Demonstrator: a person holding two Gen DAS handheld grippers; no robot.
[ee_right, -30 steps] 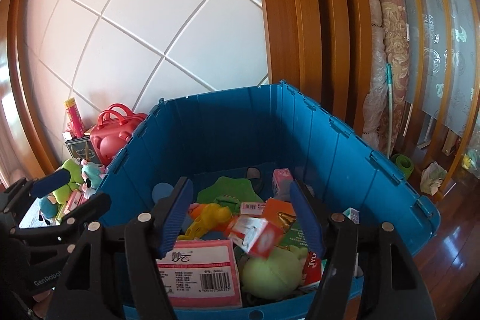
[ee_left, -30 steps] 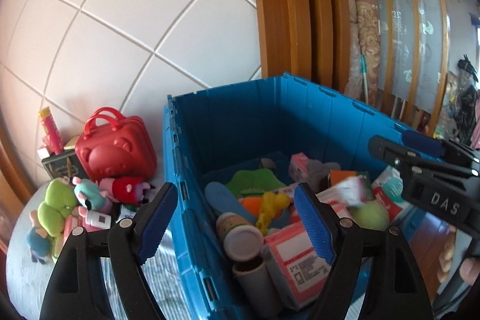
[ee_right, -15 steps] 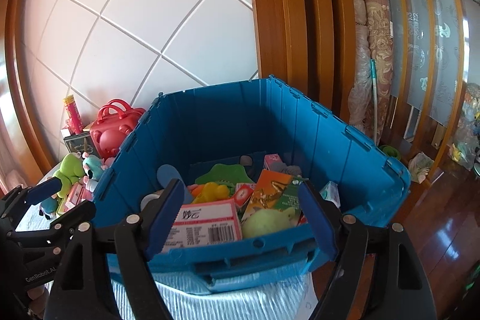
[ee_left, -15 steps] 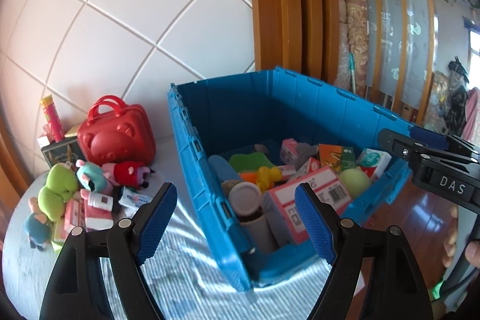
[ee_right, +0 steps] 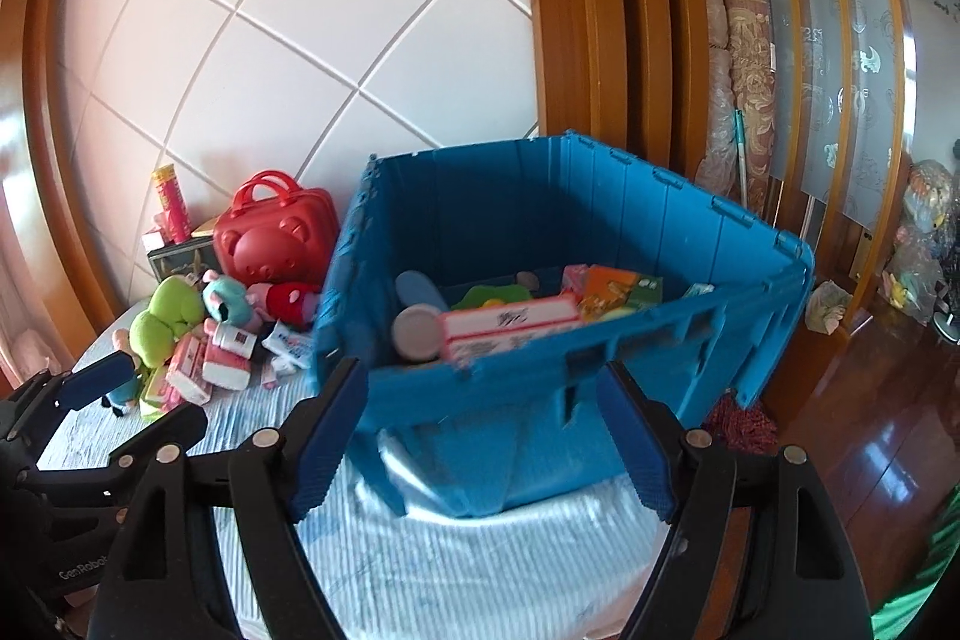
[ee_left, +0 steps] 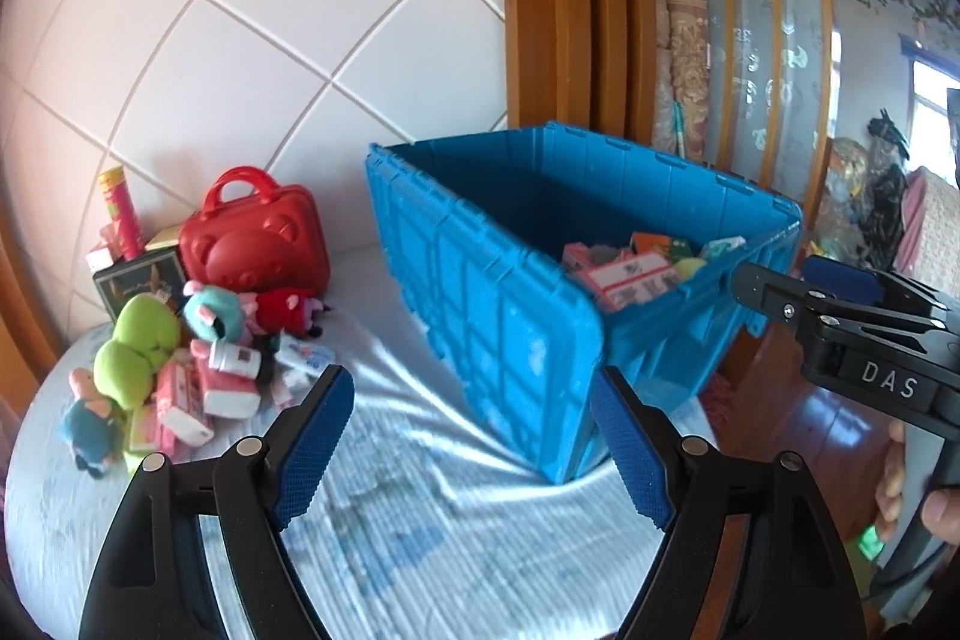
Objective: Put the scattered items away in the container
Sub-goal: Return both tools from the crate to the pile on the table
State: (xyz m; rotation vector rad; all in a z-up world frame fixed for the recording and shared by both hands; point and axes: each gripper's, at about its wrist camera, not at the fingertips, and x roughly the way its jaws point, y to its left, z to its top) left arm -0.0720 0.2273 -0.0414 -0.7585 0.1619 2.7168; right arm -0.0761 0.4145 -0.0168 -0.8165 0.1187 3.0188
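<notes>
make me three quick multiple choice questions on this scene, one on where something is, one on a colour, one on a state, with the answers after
1. Where does the red bear-face case stand?
A. inside the crate
B. outside the crate, by the tiled wall
C. on the wooden floor

2. What colour is the big crate?
A. blue
B. green
C. grey

3. How is the left gripper?
A. shut on a plush toy
B. shut on a box
C. open with nothing in it

Answers:
1 B, the case sits left of the crate against the white tiles, behind the pile of plush toys.
2 A, its ribbed walls are blue all round.
3 C, its blue pads stand wide apart with only the striped cloth seen between them.
</notes>
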